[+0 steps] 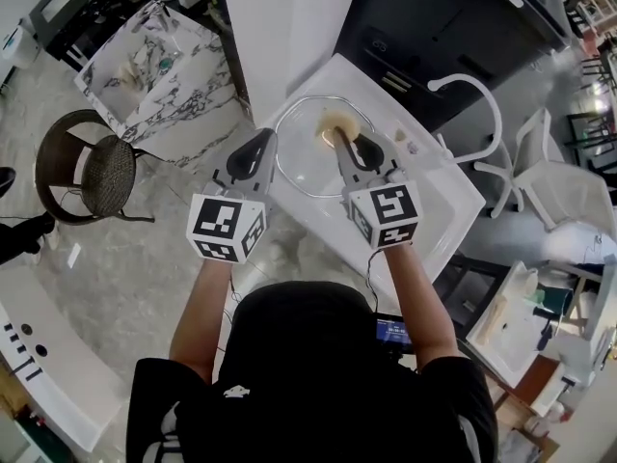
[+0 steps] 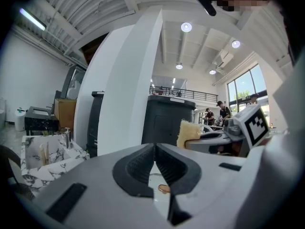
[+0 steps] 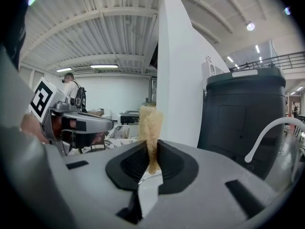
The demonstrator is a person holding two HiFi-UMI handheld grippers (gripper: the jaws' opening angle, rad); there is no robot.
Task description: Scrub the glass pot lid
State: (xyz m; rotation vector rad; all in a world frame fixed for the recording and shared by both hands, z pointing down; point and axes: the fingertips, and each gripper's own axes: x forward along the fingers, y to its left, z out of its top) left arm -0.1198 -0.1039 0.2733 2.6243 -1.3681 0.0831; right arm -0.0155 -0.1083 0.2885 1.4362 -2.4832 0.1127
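The round glass pot lid lies flat on the white sink top in the head view. My right gripper reaches over the lid's middle, shut on a yellow sponge. In the right gripper view the sponge stands upright, pinched between the pads of that gripper. My left gripper sits at the lid's left rim. In the left gripper view that gripper has its jaws meeting with nothing seen between them. The sponge shows there to the right. The left gripper also shows in the right gripper view.
A white curved faucet rises at the sink's right end. A black bin and a white pillar stand behind it. A marble table and a wicker chair are at the left, a white chair at the right.
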